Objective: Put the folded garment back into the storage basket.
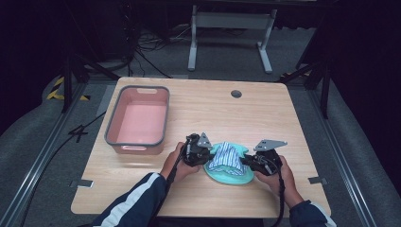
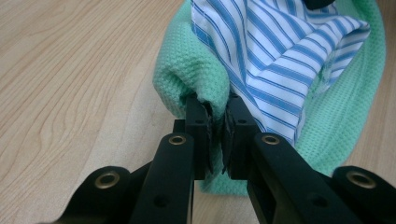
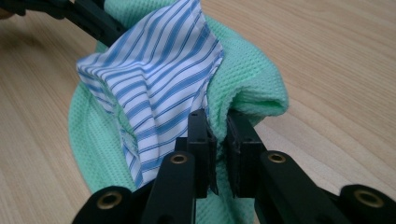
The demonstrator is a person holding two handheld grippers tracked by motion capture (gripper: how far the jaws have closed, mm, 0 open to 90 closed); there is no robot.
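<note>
Step in hand, by my read: both grips are made on the green hat (image 1: 227, 176) w/ striped lining (image 1: 226, 157), just ahead of a lift; it sits at the near-centre of the table (image 1: 265, 113), between the two hands. Left gripper (image 1: 206, 154) has its jaws nearly together, pinching the hat's left rim, knit edge bunched between the pads (image 2: 198, 122); right gripper (image 1: 247, 161) is likewise clamped on the opposite rim, fabric squeezed between its fingers (image 3: 200, 130). Next move prob. calls for raising both sides evenly, keeping tension equal so the lining doesn't slip out, then carrying toward the pink bin (image 1: 138, 120), which stands empty, well apart to the left-rear. Surface: light wood-grain top w/ a cable grommet (image 1: 236, 93) near the far edge. Room: dim, grey carpet, cables on the floor (image 1: 142, 49), a white frame stand (image 1: 231, 28) behind.
</note>
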